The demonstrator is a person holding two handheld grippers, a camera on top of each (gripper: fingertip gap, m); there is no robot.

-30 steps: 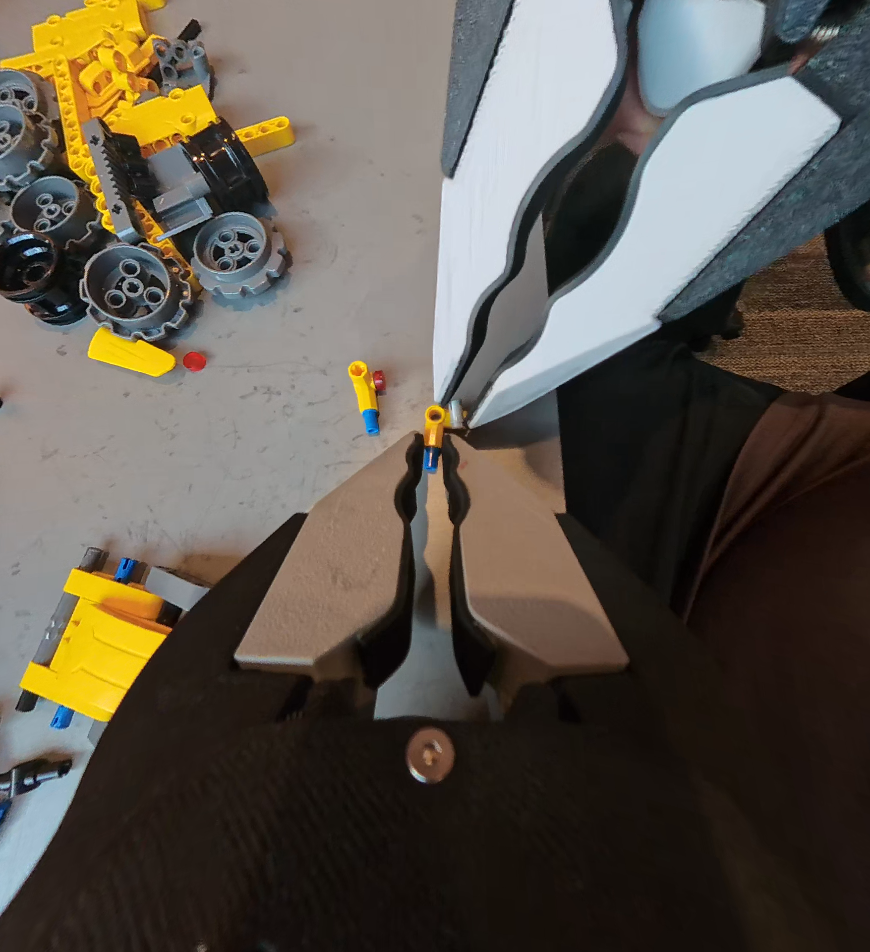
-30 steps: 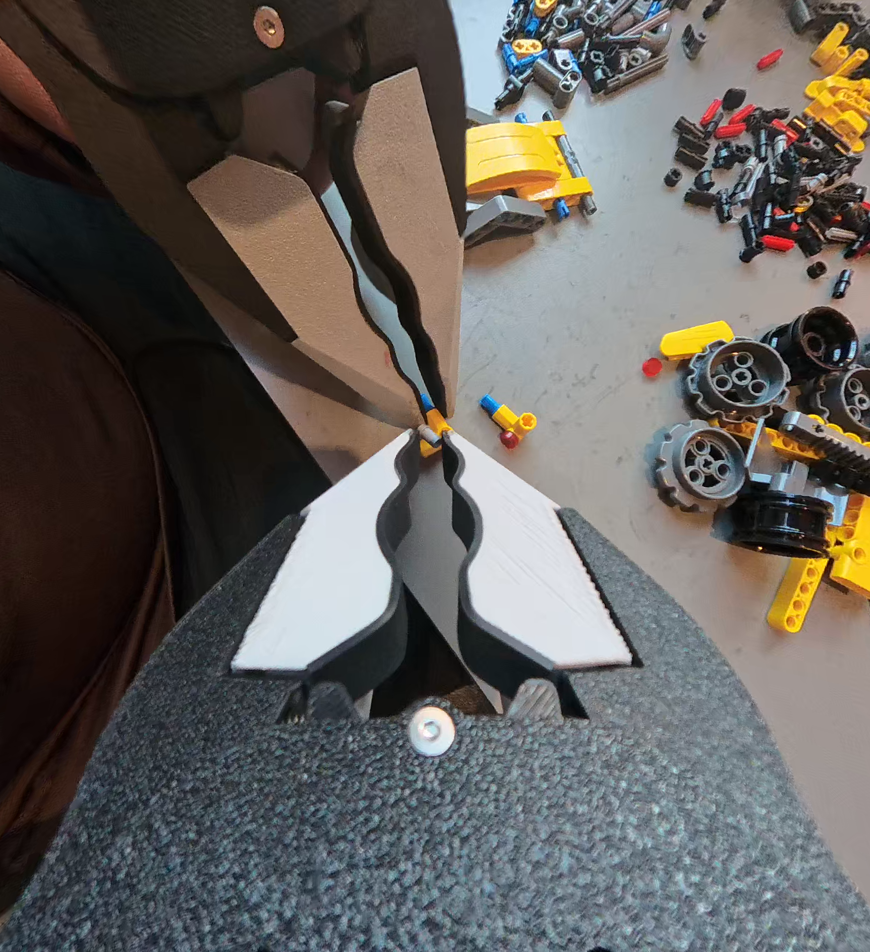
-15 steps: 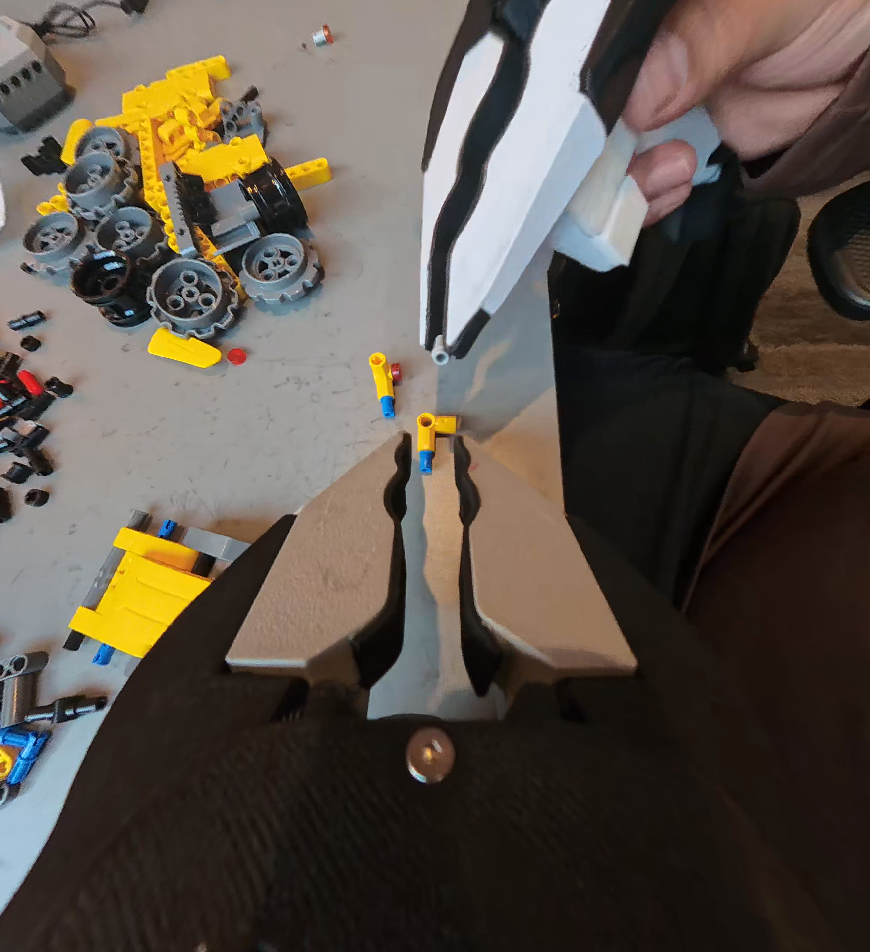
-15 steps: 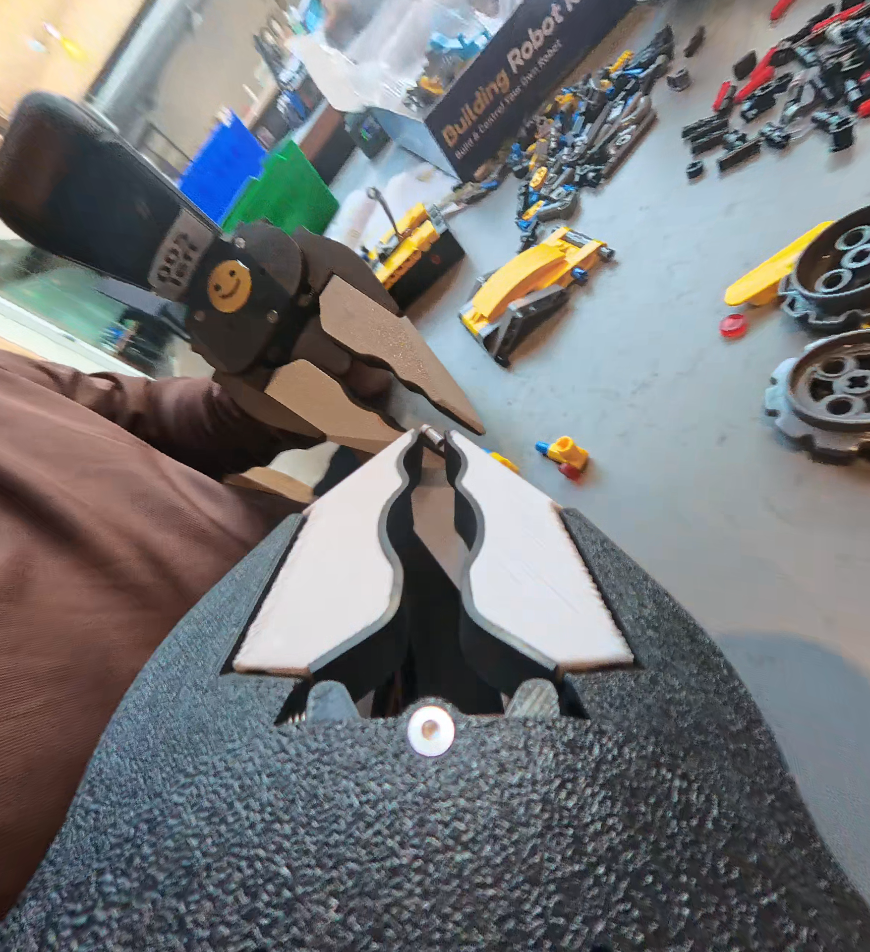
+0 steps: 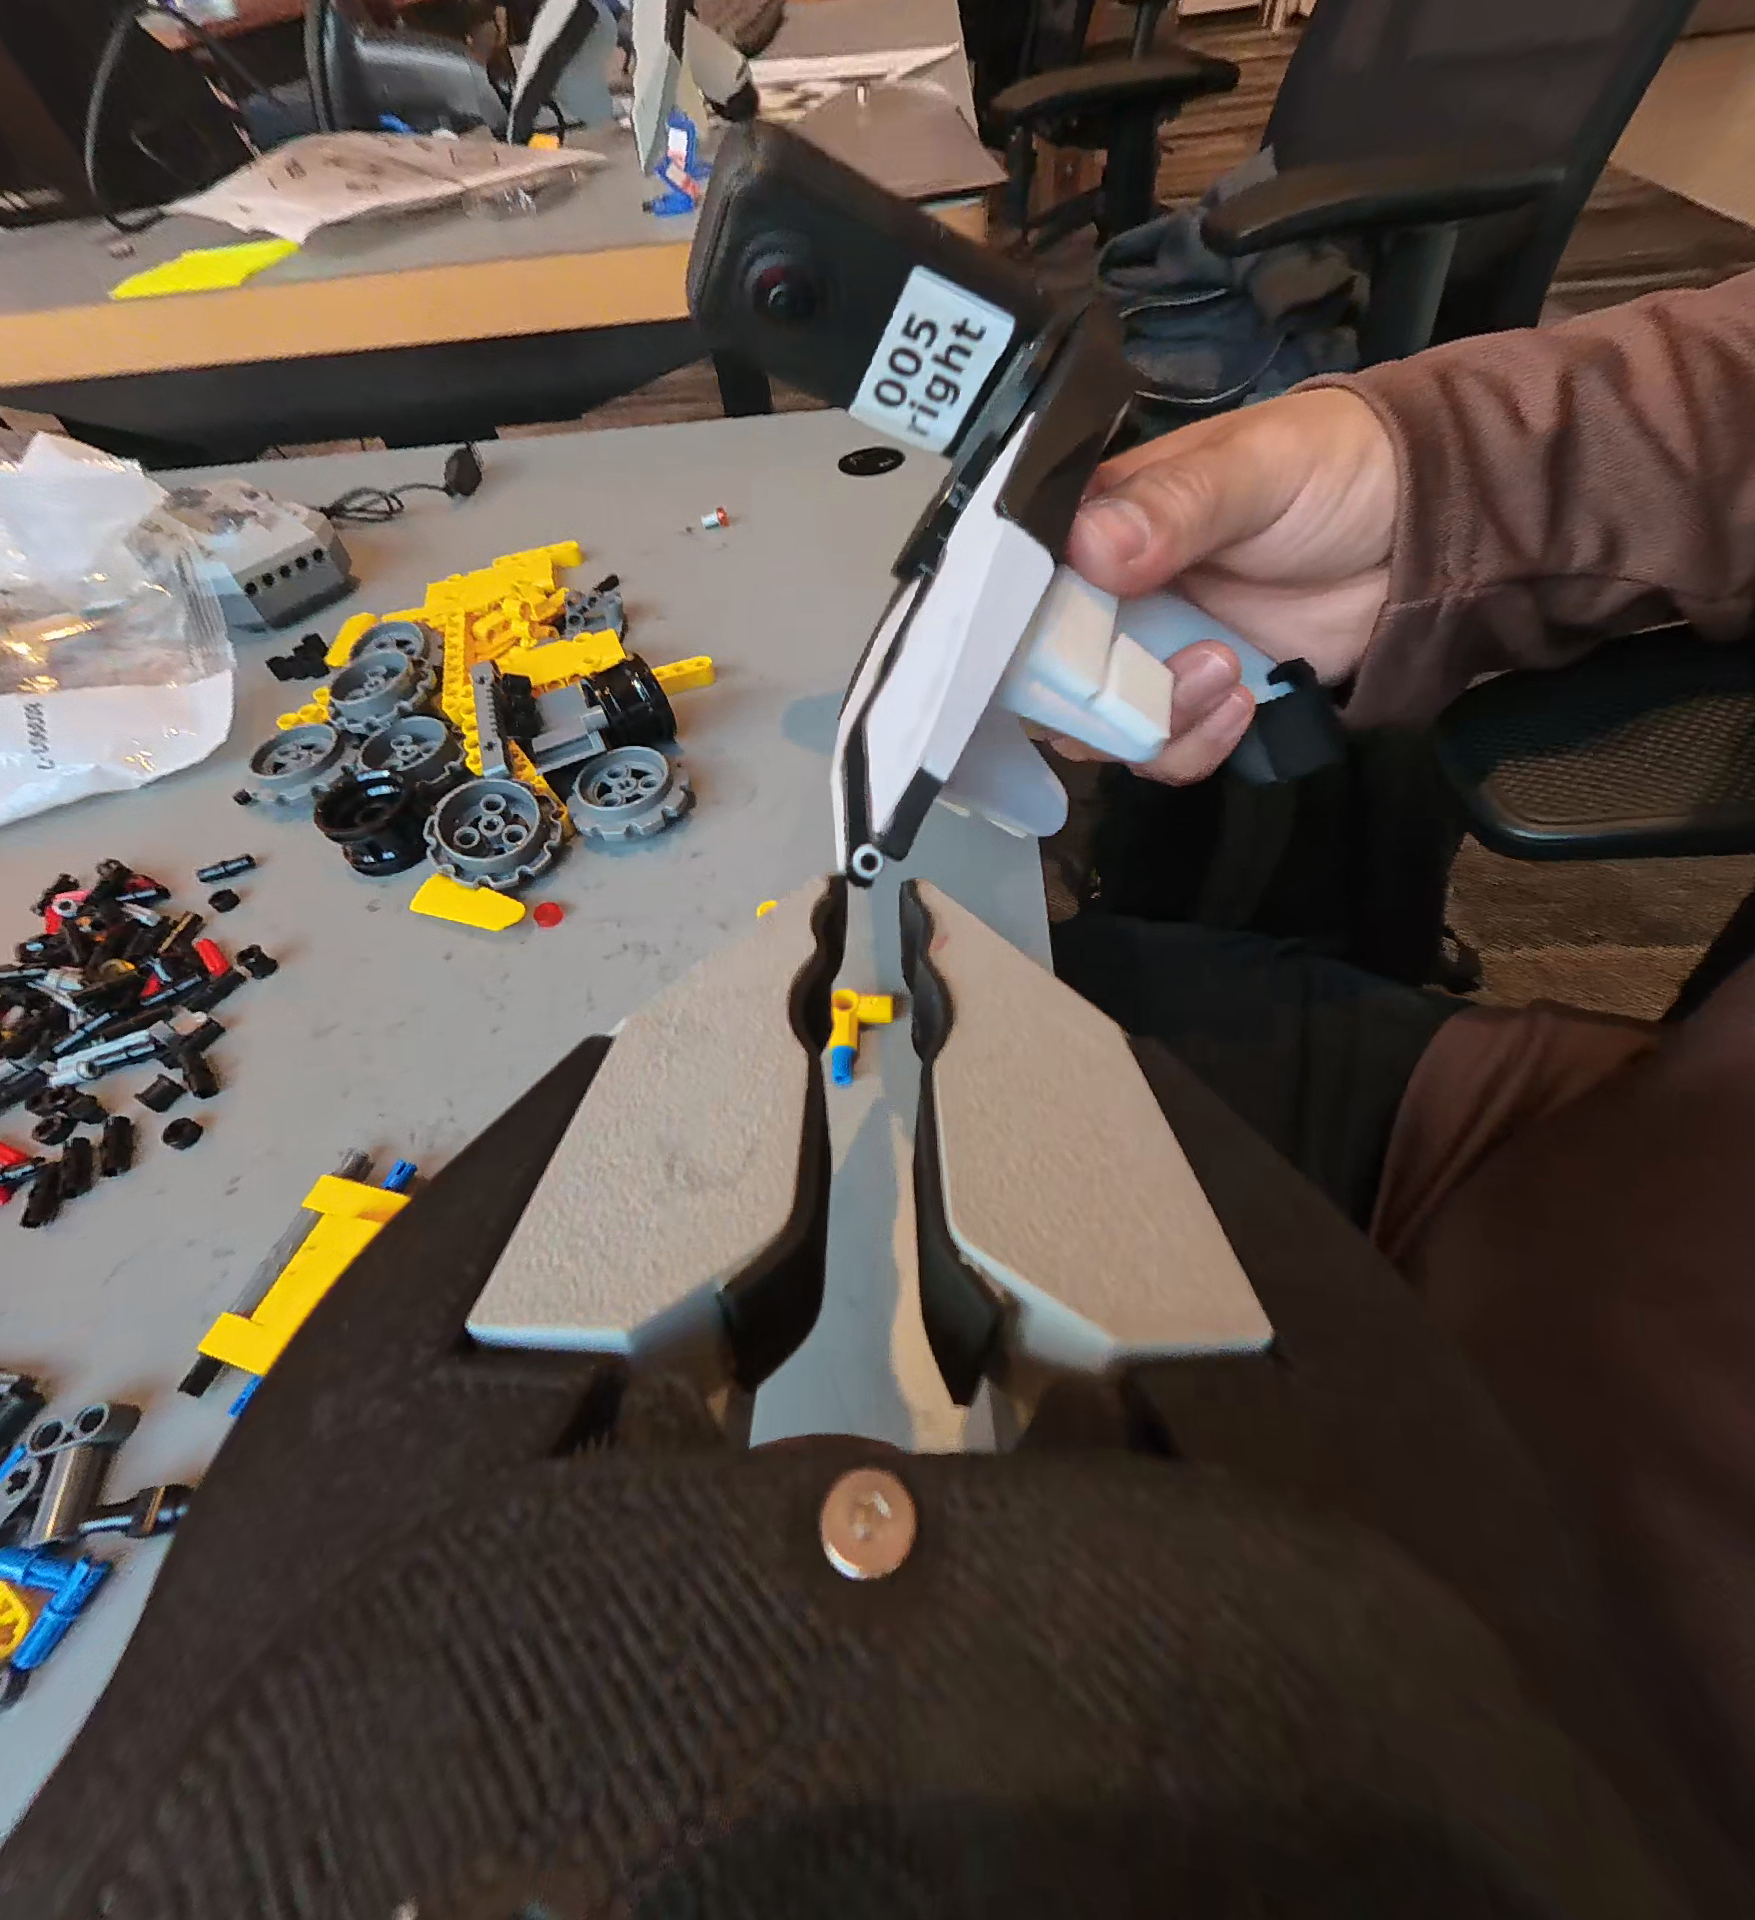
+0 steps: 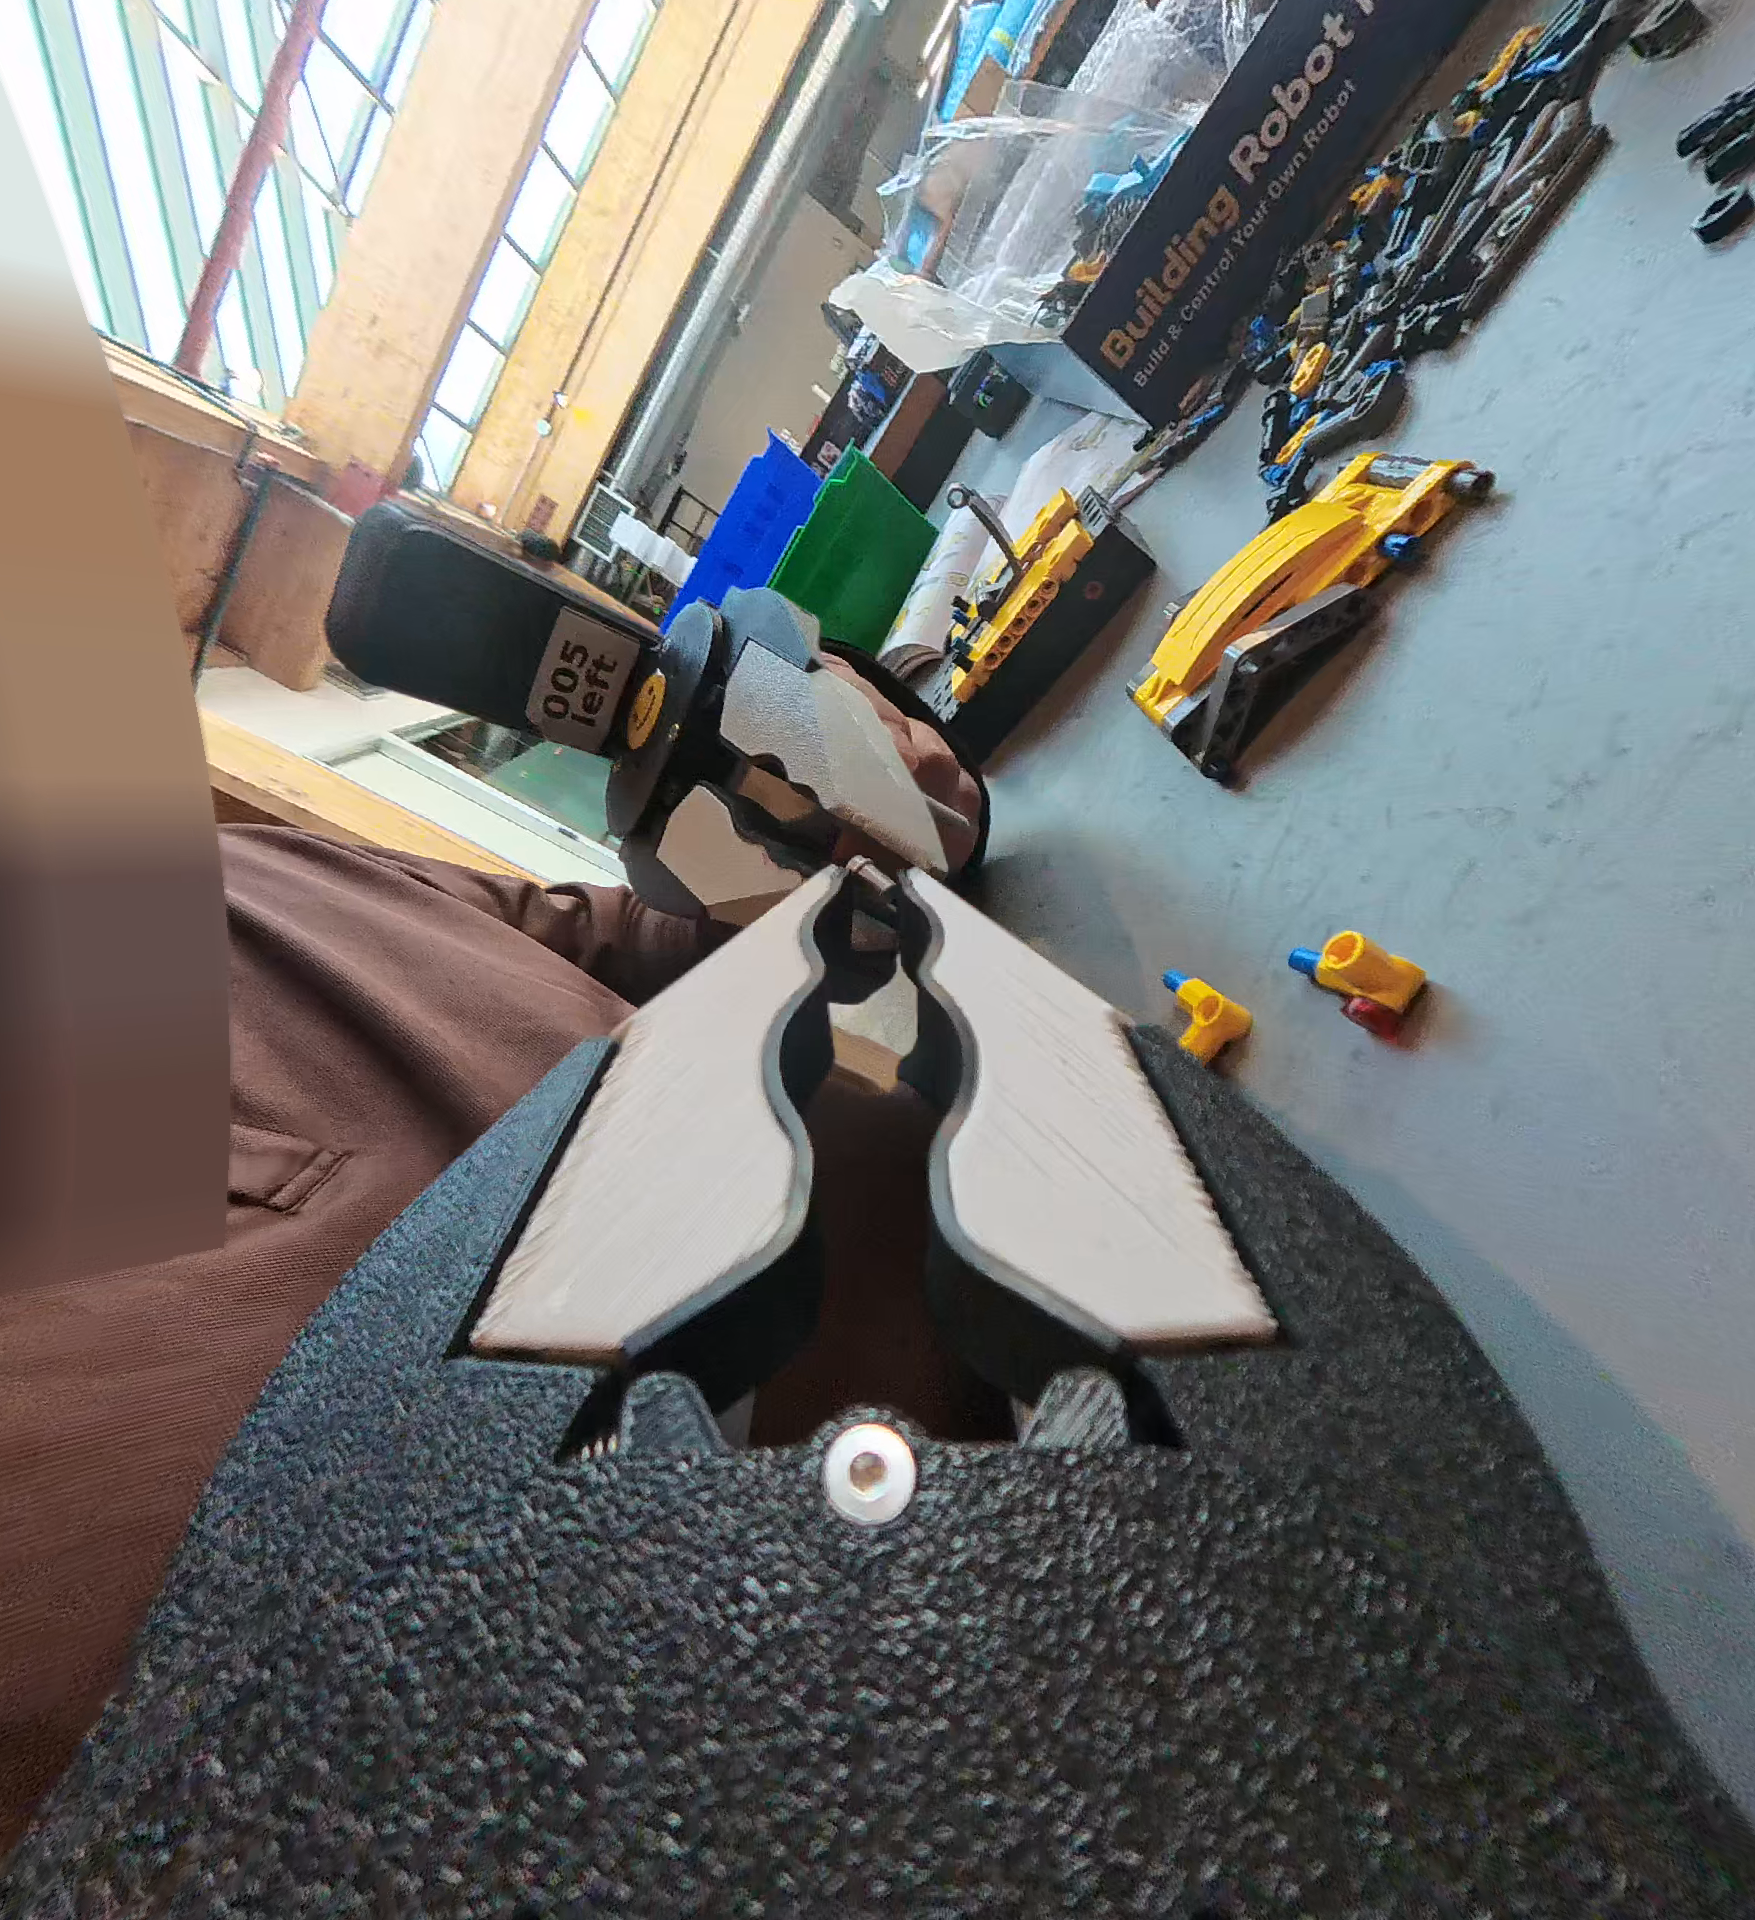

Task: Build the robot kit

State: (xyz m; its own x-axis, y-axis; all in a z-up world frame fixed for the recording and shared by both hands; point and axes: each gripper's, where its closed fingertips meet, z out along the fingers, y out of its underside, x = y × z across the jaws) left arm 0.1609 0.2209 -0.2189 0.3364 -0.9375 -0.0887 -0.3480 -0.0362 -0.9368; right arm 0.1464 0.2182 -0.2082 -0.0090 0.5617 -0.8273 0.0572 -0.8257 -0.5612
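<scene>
Right tongs (image 6: 871, 883) pinch one grey pin (image 5: 865, 861).

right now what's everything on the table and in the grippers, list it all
small grey pin: one, pinched in the right gripper's tips
yellow elbow connector with blue pin: one, on the table below the left gripper's fingers
yellow connector with blue and red pins: one, just beyond the first
grey toothed wheels: several, round a yellow build
yellow build: one, far left
yellow panel assembly: one, near left edge
black and red pins: a pile, left
plastic bag: one, clear, far left
table: grey
right gripper: white fingers, closed
left gripper: grey fingers, apart, empty
</scene>
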